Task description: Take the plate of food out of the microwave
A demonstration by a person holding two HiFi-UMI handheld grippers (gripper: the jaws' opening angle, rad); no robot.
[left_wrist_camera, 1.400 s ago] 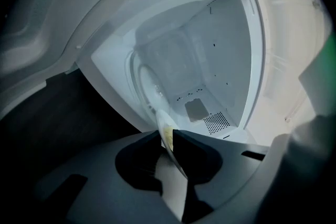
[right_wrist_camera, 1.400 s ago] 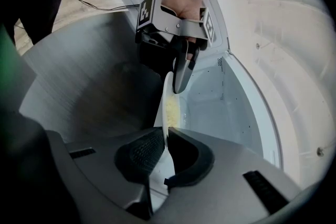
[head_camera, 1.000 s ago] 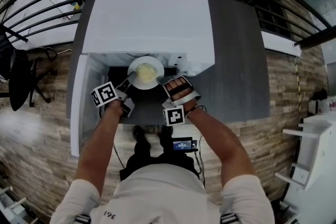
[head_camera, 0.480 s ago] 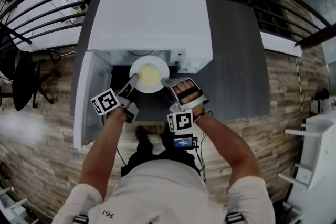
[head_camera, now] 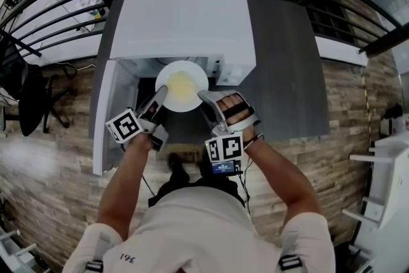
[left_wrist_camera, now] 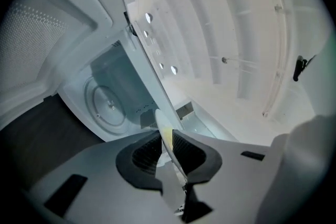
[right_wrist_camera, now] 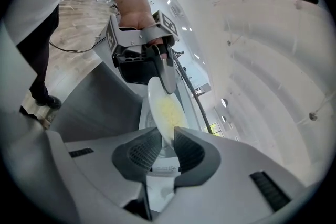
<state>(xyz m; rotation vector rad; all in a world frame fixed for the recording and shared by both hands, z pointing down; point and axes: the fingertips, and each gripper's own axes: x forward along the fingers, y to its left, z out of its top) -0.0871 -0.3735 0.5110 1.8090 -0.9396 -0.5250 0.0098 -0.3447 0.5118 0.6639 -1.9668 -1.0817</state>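
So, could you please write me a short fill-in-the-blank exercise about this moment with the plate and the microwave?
1. The food on the plate is ___ in colour.
2. The left hand-held gripper is shut on the plate's ___.
3. The microwave door stands ___.
Missing words: yellow; rim; open.

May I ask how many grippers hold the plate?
2: the left gripper clamps the left rim of the plate; the right gripper has the right rim between fingers that have just been opening.
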